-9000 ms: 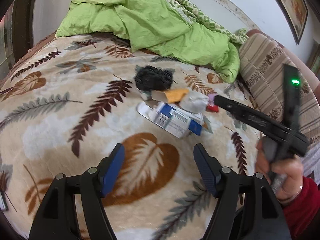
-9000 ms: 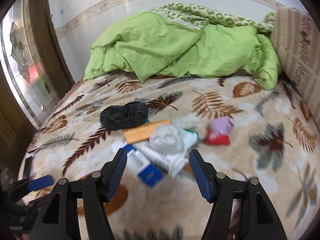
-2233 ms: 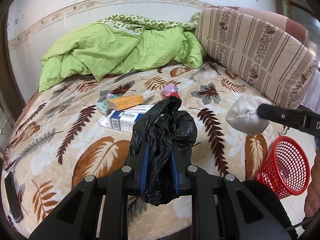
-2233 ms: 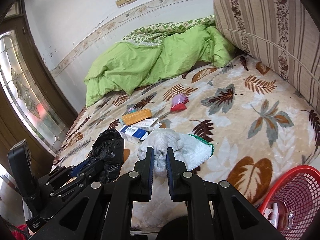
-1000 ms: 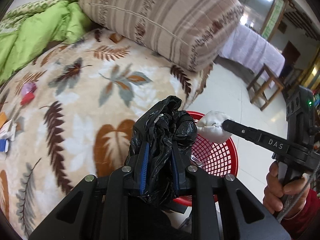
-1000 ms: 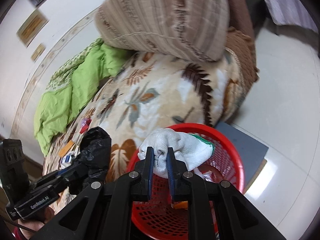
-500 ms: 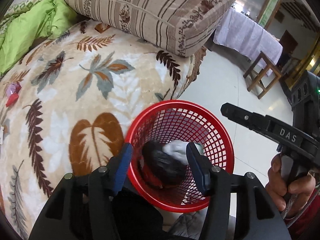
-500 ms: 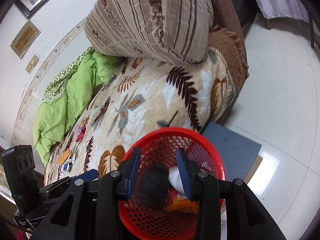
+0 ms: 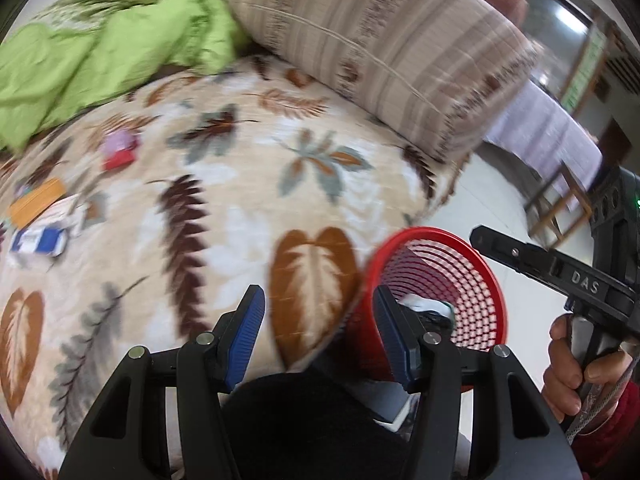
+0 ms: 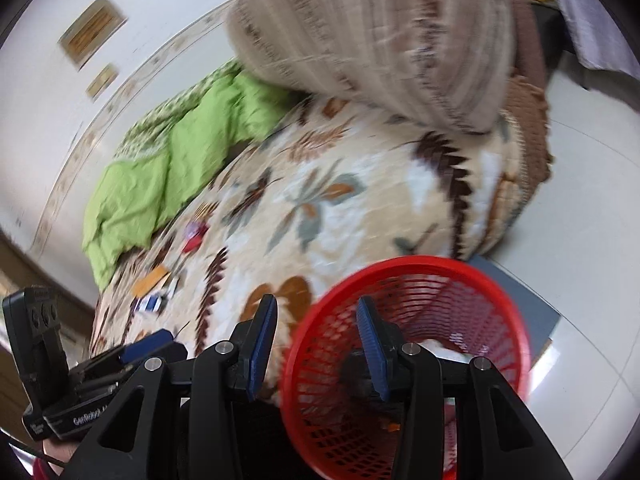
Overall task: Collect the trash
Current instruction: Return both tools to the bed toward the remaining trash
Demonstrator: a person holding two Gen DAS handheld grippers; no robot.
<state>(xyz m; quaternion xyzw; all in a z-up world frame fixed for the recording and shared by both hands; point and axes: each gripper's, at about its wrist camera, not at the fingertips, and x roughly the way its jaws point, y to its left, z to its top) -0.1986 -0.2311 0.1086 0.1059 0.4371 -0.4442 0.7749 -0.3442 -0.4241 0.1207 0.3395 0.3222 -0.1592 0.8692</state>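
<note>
Red basket [image 10: 420,280] lower right sits by bed [image 9: 240,208] for easy drops; left gripper [image 9: 316,336] spread empty, right gripper [image 10: 316,344] opening, nothing between.

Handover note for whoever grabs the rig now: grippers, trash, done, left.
Left gripper: open, nothing between the fingers.
Right gripper: jaws opening, nothing between them.
Red basket stands on the floor at the bed's corner; a white bundle and something dark lie inside it.
Still on the bedspread: orange box, blue-and-white carton, small pink-and-red item.
Done: the pieces in the basket.
Left: fetch those three from the bed and drop them in the basket.
</note>
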